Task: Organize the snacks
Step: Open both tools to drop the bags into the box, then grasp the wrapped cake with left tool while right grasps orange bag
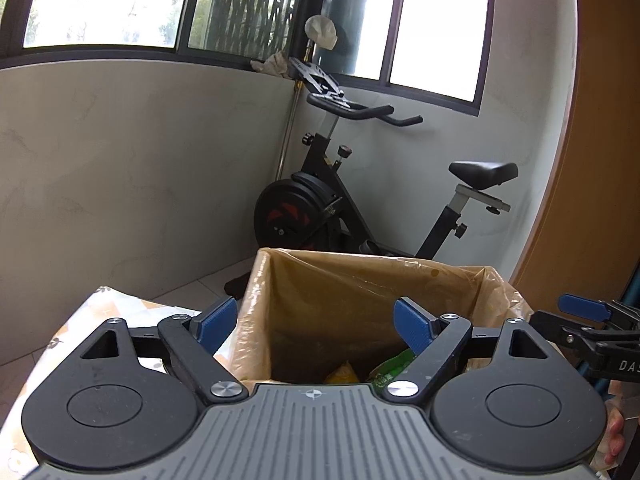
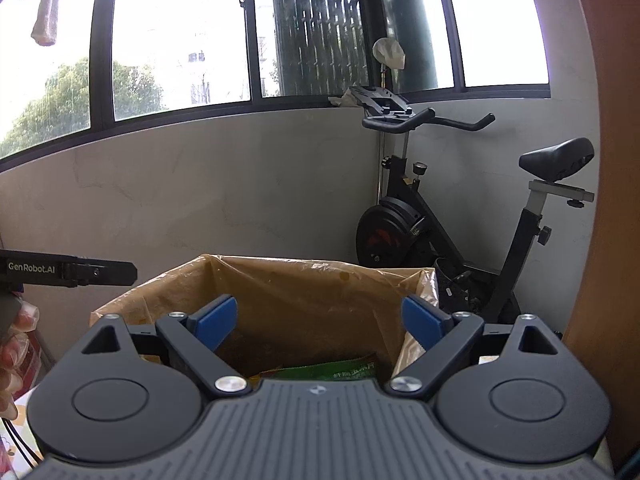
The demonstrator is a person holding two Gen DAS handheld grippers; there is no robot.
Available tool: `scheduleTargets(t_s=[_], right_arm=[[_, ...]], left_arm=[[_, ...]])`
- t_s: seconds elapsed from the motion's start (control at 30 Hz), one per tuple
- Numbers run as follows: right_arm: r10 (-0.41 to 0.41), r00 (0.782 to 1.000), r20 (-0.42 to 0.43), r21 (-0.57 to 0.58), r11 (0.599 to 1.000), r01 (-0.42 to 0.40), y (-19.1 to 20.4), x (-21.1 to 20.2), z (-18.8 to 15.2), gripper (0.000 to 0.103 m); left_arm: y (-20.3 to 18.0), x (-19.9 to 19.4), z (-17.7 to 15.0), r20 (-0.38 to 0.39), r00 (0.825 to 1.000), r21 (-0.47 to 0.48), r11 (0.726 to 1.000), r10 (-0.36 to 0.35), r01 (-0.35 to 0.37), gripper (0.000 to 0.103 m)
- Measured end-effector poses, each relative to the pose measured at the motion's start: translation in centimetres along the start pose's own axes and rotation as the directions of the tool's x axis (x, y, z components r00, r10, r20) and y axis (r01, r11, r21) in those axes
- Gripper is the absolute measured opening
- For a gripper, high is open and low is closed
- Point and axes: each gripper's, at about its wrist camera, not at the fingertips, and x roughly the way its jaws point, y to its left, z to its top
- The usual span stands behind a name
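A bin lined with a translucent tan bag [image 1: 328,280] stands right in front of both grippers; it also shows in the right wrist view [image 2: 288,280]. Inside lie a green snack packet [image 1: 390,368] and a yellow packet [image 1: 342,374]; the green packet [image 2: 332,369] shows in the right wrist view too. My left gripper [image 1: 316,326] is open and empty over the bin's mouth. My right gripper [image 2: 320,322] is open and empty over the same bin. The right gripper's blue pad shows at the left wrist view's right edge [image 1: 584,307].
A black exercise bike [image 1: 360,184] stands behind the bin in the corner, also in the right wrist view [image 2: 440,216]. A patterned cloth surface [image 1: 100,308] lies at lower left. A wooden door edge [image 1: 600,160] is at right. Windows run above the grey wall.
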Motion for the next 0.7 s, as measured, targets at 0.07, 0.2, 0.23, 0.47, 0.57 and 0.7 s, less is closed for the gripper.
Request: scheduleTargets(t_s=[0.07, 0.2, 0.23, 0.47, 0.57, 0.7], right_arm=[[-0.012, 1.000, 0.011, 0.005, 1.000, 0.012, 0.1, -1.1, -0.2, 0.092], [-0.026, 0.999, 0.022, 0.025, 0.999, 0.025, 0.2, -3.0, -1.2, 0.093], [-0.030, 0.999, 0.022, 0.029, 0.999, 0.029, 0.2, -3.4, -1.6, 0.093], [-0.060, 0.998, -0.019, 0.038, 0.997, 0.061, 0.6, -4.7, -4.9, 0.093], [-0.068, 0.996, -0.052, 0.054, 0.996, 0.071, 0.6, -4.9, -6.4, 0.093], [-0.082, 0.993, -0.090, 0.062, 0.994, 0.088, 0.7, -5.2, -8.4, 0.093]], left_arm=[[0.4, -1.1, -0.2, 0.005, 1.000, 0.001, 1.000, 0.003, -0.003, 0.087], [1.5, -3.0, -1.0, 0.009, 1.000, -0.006, 1.000, 0.013, -0.013, 0.087], [1.9, -3.4, -1.2, 0.006, 1.000, -0.010, 1.000, 0.018, -0.018, 0.087], [3.8, -5.2, -4.3, -0.036, 0.997, -0.037, 0.997, 0.067, -0.068, 0.087], [4.5, -5.4, -6.1, -0.065, 0.994, -0.060, 0.994, 0.086, -0.090, 0.087], [5.4, -5.1, -8.7, -0.119, 0.988, -0.111, 0.987, 0.103, -0.116, 0.087]])
